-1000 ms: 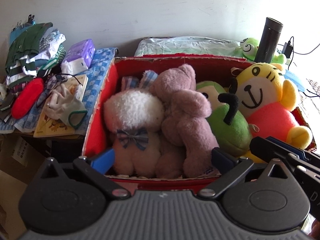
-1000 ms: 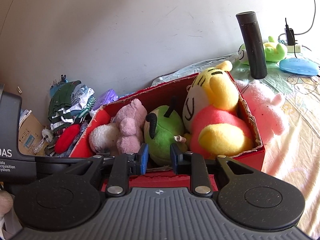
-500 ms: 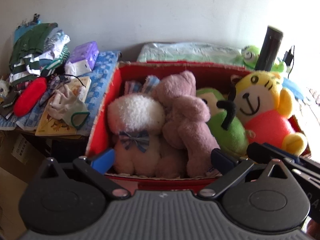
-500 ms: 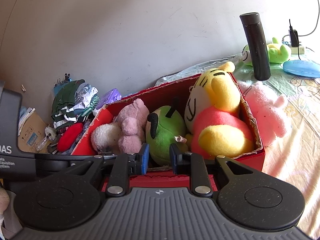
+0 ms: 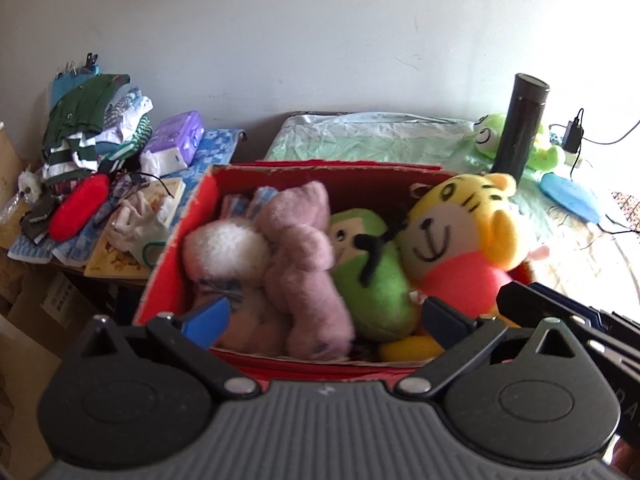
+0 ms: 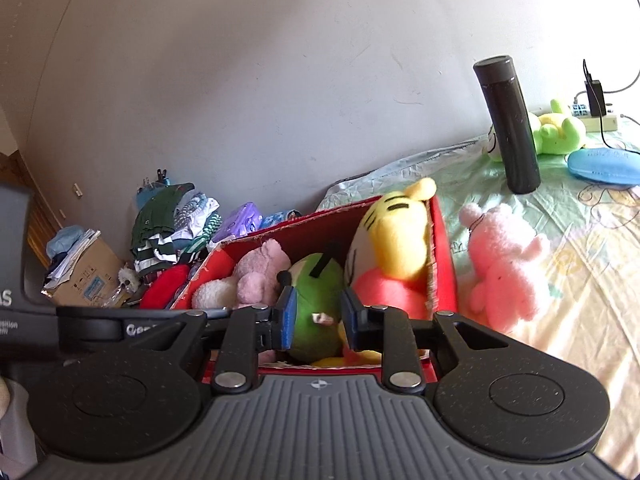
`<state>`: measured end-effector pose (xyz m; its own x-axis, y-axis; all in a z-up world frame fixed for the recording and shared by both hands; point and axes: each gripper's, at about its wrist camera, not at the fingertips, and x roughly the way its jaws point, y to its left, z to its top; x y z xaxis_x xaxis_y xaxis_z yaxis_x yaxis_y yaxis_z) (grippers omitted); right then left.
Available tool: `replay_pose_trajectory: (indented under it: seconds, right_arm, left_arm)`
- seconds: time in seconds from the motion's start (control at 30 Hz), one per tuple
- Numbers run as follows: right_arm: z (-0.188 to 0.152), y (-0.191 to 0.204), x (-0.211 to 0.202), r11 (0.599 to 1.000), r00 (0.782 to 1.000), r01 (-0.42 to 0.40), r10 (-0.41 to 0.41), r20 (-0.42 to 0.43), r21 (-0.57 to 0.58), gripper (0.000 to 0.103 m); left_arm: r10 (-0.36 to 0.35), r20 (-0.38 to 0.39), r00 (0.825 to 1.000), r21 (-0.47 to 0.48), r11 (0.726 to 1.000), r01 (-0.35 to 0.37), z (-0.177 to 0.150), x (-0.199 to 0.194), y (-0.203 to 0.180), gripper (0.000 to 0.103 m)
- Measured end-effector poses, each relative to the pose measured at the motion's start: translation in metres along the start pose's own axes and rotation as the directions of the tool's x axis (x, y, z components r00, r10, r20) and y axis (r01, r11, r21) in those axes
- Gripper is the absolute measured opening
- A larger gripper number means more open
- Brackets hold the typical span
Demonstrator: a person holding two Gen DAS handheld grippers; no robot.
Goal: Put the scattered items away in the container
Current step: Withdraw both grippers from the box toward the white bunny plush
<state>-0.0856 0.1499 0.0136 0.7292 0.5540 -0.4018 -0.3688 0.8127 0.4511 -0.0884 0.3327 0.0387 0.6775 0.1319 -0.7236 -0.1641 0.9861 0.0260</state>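
One red box [image 5: 182, 240] holds four plush toys: white [image 5: 224, 246], mauve [image 5: 304, 256], green [image 5: 372, 276], yellow tiger [image 5: 456, 236]. A fifth, pink one [image 6: 500, 264] lies on the bedsheet at the box's three o'clock. Left gripper [image 5: 324, 314] gapes wide, empty; right gripper [image 6: 316, 318] is narrowly parted, holding nothing.

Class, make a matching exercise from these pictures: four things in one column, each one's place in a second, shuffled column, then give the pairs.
Things:
1. yellow tiger toy
2. pink plush toy
3. black flask
4. red pouch

Places:
A. standing upright on the bedsheet
B. on the cluttered side table
C. inside the red box
D. lying on the bedsheet beside the red box

Pairs: 1-C, 2-D, 3-A, 4-B
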Motion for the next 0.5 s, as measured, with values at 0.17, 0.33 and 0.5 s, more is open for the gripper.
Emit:
replay_pose_trajectory:
  seconds: [0.17,0.33,0.5]
  right_arm:
    - [0.012,-0.029,-0.026,1.0,0.999,-0.007,0.008,0.045,-0.018,0.028]
    - [0.02,-0.067,-0.039,0.999,0.999,0.036,-0.036,0.02,0.003,0.028]
    - [0.022,-0.098,-0.047,0.997,0.997,0.074,-0.073,-0.027,0.017,0.028]
  left_arm:
    - [-0.005,0.027,1.0,-0.009,1.0,0.006,0.007,-0.011,-0.036,0.102]
    - [-0.025,0.036,0.999,-0.019,0.999,0.026,0.01,-0.014,-0.073,0.102]
    - [-0.041,0.012,0.999,-0.017,0.999,0.041,0.007,-0.012,-0.104,0.102]
